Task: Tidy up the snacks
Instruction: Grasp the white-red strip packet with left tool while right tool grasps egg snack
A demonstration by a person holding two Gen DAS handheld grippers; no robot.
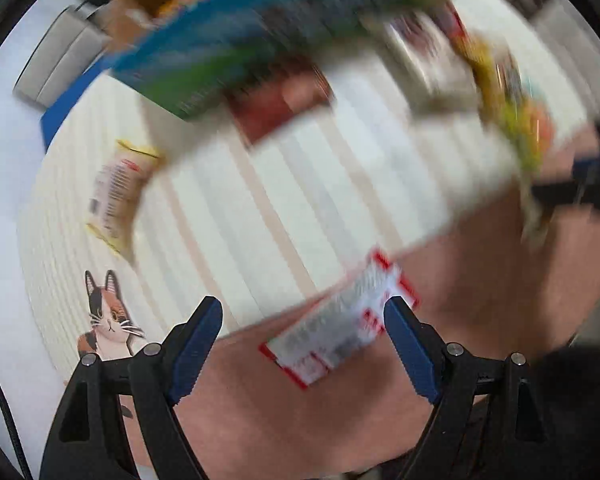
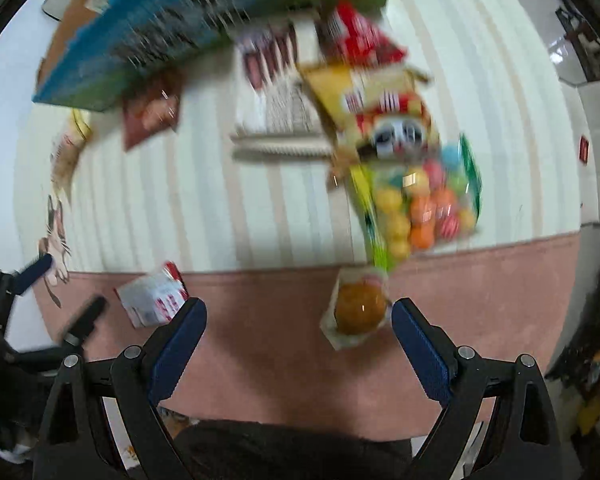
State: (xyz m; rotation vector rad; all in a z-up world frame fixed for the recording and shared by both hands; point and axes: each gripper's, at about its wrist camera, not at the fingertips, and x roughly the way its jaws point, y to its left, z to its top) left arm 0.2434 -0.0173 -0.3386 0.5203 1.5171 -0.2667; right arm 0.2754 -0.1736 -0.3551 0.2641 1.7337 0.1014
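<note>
Both views are motion-blurred. Snack packets lie scattered on a striped cream rug (image 1: 308, 184) with a pink border. My left gripper (image 1: 304, 340) points down, open, above a red-and-white packet (image 1: 340, 322) on the pink border; nothing is between its pads. The same packet (image 2: 154, 300) shows in the right wrist view, beside the left gripper (image 2: 64, 292). My right gripper (image 2: 298, 346) is open and empty over the border, with a round orange snack in a clear wrapper (image 2: 356, 310) lying just inside its right finger. A bag of coloured candy balls (image 2: 420, 204) lies further off.
A large blue-and-green box (image 2: 200, 28) and a cardboard carton (image 1: 140, 4) holding snacks stand at the far side. A yellow panda bag (image 2: 380, 120), a red packet (image 2: 364, 36), a printed white packet (image 2: 280, 108), a brown packet (image 2: 152, 112) and a cream packet (image 1: 120, 196) lie on the rug.
</note>
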